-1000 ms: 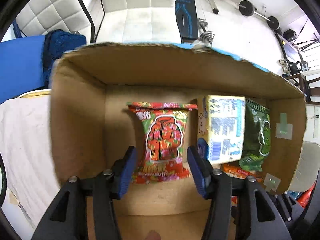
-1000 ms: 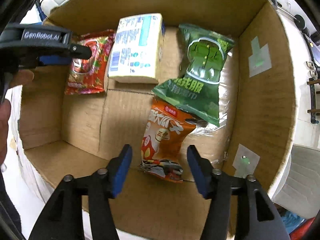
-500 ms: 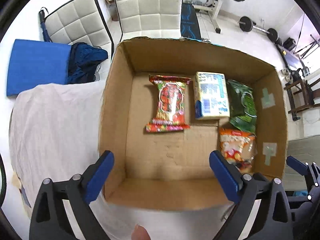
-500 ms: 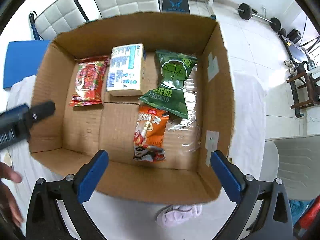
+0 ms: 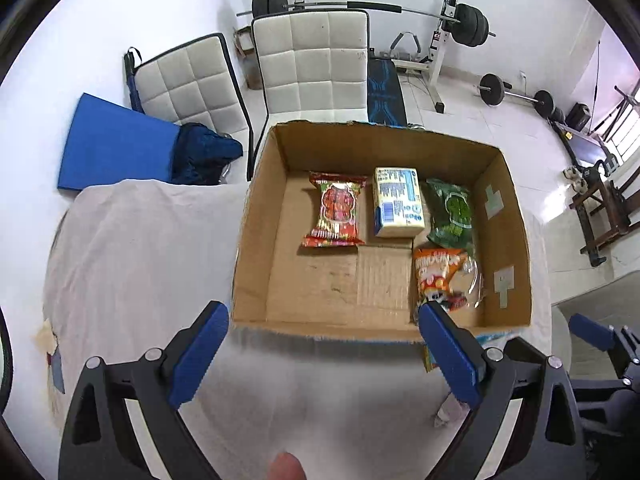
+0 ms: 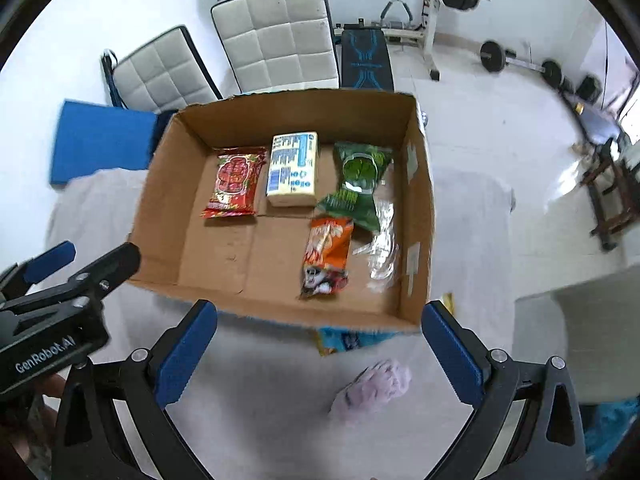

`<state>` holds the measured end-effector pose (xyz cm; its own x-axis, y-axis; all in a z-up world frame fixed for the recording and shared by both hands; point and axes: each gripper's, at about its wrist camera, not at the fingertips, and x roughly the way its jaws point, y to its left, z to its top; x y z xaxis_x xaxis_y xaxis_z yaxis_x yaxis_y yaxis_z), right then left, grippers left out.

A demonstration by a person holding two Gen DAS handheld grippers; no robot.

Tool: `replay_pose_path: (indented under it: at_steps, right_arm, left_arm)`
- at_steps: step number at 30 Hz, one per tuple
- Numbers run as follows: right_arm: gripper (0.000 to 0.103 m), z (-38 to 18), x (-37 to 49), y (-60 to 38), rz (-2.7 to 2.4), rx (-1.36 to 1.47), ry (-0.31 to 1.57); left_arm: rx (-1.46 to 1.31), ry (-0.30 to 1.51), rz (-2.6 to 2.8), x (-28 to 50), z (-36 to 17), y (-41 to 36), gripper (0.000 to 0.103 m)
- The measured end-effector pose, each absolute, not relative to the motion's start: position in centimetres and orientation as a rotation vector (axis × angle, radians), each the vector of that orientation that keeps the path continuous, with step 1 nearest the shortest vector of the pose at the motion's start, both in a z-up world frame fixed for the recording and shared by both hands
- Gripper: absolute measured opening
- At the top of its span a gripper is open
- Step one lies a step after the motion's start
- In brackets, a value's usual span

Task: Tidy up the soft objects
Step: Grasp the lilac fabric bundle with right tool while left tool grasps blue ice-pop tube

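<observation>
Looking through your left wrist camera, the left gripper [image 5: 322, 342], which a second ago sat low inside the open brown cardboard box [image 5: 256, 216], has pulled back above the near rim, jaws wide apart and empty. Inside the box lie a red snack packet [image 5: 337, 210], a pale yellow tissue pack [image 5: 398, 202], a green snack packet [image 5: 452, 212] and an orange snack packet [image 5: 438, 276].

Through your right wrist camera, the right gripper [image 6: 318, 350] has likewise withdrawn, jaws spread and empty. Just outside the box's near wall, a soft pink cloth bundle [image 6: 374, 390] and a blue packet [image 6: 348, 338] lie unpacked, probably next.
</observation>
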<state>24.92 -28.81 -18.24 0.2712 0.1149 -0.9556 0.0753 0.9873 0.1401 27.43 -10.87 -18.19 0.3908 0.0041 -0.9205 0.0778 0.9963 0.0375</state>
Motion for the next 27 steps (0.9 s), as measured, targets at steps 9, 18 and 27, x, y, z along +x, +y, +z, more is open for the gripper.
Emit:
replay_pose_path:
  at_steps: [9, 18, 27]
  right_arm:
    - [0.102, -31.3, 18.6, -34.5, -0.157, 0.486, 1.587]
    - [0.045, -36.9, 16.4, -36.4, -0.138, 0.667, 1.608]
    - [0.046, -35.1, 12.5, -43.6, -0.212, 0.614, 1.571]
  left_arm:
    - [0.24, 1.27, -0.039, 23.5, -26.2, -14.0, 0.098]
    - [0.44, 1.261, -0.198, 22.4, -30.5, -18.6, 0.098]
    - [0.623, 1.286, -0.426, 22.0, -36.0, -27.7, 0.098]
